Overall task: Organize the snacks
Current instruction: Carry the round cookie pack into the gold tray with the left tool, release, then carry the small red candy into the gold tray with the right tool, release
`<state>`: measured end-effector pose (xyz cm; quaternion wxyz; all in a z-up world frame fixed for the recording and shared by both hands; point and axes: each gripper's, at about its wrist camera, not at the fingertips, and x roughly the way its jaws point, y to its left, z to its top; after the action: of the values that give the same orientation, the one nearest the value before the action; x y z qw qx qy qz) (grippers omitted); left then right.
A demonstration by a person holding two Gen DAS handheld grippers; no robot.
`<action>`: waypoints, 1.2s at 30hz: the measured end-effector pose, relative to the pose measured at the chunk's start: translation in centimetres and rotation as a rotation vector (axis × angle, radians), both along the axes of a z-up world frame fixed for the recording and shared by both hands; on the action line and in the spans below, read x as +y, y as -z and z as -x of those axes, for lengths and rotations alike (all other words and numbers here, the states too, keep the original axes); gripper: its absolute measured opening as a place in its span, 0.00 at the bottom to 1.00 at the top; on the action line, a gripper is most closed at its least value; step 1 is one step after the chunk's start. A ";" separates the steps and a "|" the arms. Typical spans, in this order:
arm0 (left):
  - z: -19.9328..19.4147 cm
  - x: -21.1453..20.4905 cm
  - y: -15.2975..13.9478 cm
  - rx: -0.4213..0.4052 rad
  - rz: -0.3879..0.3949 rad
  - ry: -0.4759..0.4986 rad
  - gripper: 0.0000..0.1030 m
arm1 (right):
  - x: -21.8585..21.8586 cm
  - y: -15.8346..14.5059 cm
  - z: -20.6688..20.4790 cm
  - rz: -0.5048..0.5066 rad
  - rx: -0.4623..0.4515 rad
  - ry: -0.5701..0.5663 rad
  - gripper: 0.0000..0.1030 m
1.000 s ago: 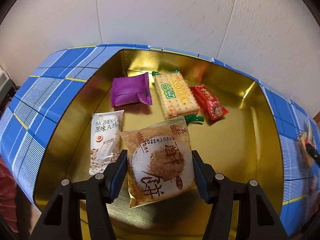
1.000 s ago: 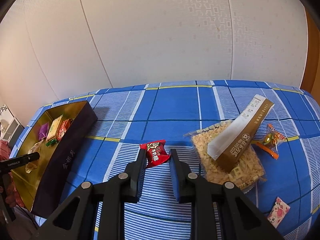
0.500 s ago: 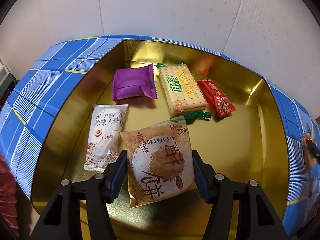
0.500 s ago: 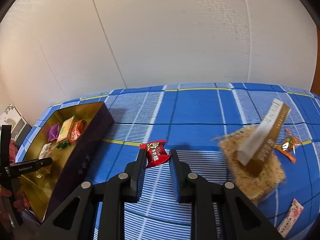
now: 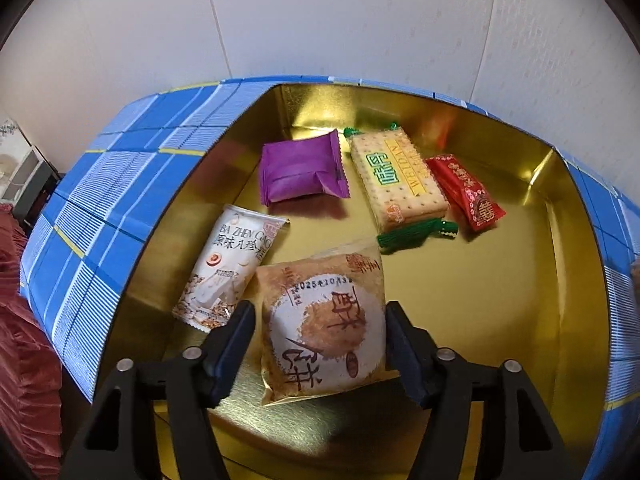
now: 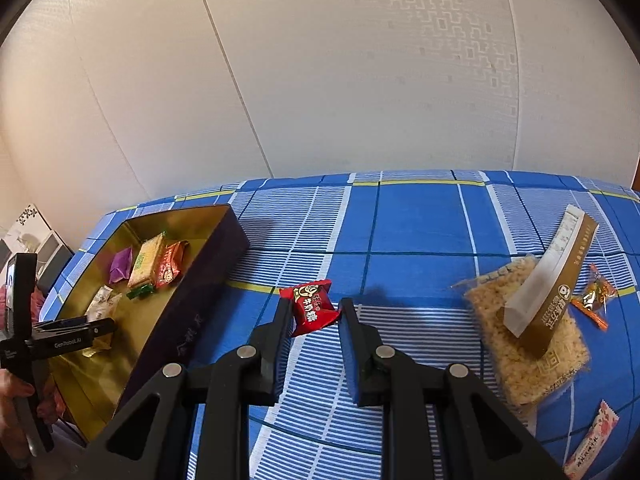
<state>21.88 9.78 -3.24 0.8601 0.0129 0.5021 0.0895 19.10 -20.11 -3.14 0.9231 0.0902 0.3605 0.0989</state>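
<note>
Left claw (image 5: pixel 316 344): jaws just opening, pads clear of the pastry pack (image 5: pixel 324 324) lying on the floor of the gold box (image 5: pixel 500 280) (released, by my reading). Lift straight out, sparing the nut pack (image 5: pixel 228 268) beside it. Right claw (image 6: pixel 313 316): clamped on a red candy (image 6: pixel 310 306) above the desk (image 6: pixel 416 232); box next.

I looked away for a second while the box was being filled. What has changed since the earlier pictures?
The left gripper has just been opening: its fingers now stand clear of the gold pastry packet, let go inside the gold box. The right gripper still holds the red candy packet above the blue cloth. The other snacks have not moved.
</note>
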 end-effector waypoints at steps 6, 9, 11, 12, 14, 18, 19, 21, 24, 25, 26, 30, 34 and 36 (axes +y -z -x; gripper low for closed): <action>1.0 -1.1 -1.4 -0.063 0.012 0.048 0.75 | 0.6 0.0 -0.1 0.008 -0.001 -0.014 0.22; 1.0 -1.4 -1.4 -0.063 0.021 0.051 0.78 | 0.9 0.0 -0.2 0.003 -0.006 -0.020 0.22; 1.0 -1.5 -1.4 -0.062 0.033 0.050 0.79 | 1.2 -0.1 -0.3 -0.004 -0.008 -0.027 0.22; 1.0 -1.6 -1.4 -0.062 0.037 0.053 0.79 | 1.4 -0.1 -0.3 -0.005 -0.010 -0.030 0.22; 1.0 -1.6 -1.5 -0.067 0.031 0.054 0.80 | 1.9 -0.1 -0.5 -0.005 -0.008 -0.039 0.22; 1.3 -1.5 -1.7 -0.078 0.035 0.048 0.84 | 3.0 -0.6 -0.7 -0.013 -0.022 -0.058 0.22; 1.4 -1.5 -1.7 -0.080 0.036 0.044 0.84 | 3.1 -0.7 -0.8 -0.017 -0.027 -0.061 0.22; 1.5 -1.4 -1.7 -0.081 0.035 0.042 0.84 | 3.9 -1.4 -0.6 -0.025 -0.057 -0.074 0.22; 1.6 -1.6 -1.9 -0.091 0.026 0.048 0.85 | 5.0 -2.2 -0.3 -0.028 -0.088 -0.093 0.22; 1.7 -1.6 -2.0 -0.096 0.022 0.051 0.85 | 5.5 -2.4 -0.3 -0.030 -0.096 -0.100 0.22; 1.8 -1.7 -2.1 -0.101 0.017 0.053 0.85 | 5.9 -2.5 -0.4 -0.030 -0.101 -0.107 0.22; 2.1 -1.8 -2.2 -0.104 0.008 0.061 0.85 | 7.3 -2.6 -0.7 -0.031 -0.104 -0.130 0.22; 2.3 -1.9 -2.4 -0.118 0.006 0.062 0.85 | 8.4 -2.5 -1.1 -0.015 -0.102 -0.146 0.22; 2.3 -1.7 -2.6 -0.125 0.012 0.057 0.85 | 9.3 -2.6 -1.5 0.019 -0.114 -0.160 0.22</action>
<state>19.55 8.05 -0.65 0.8920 0.0161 0.4475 0.0626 20.63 -10.83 -0.58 0.9320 0.0466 0.3144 0.1741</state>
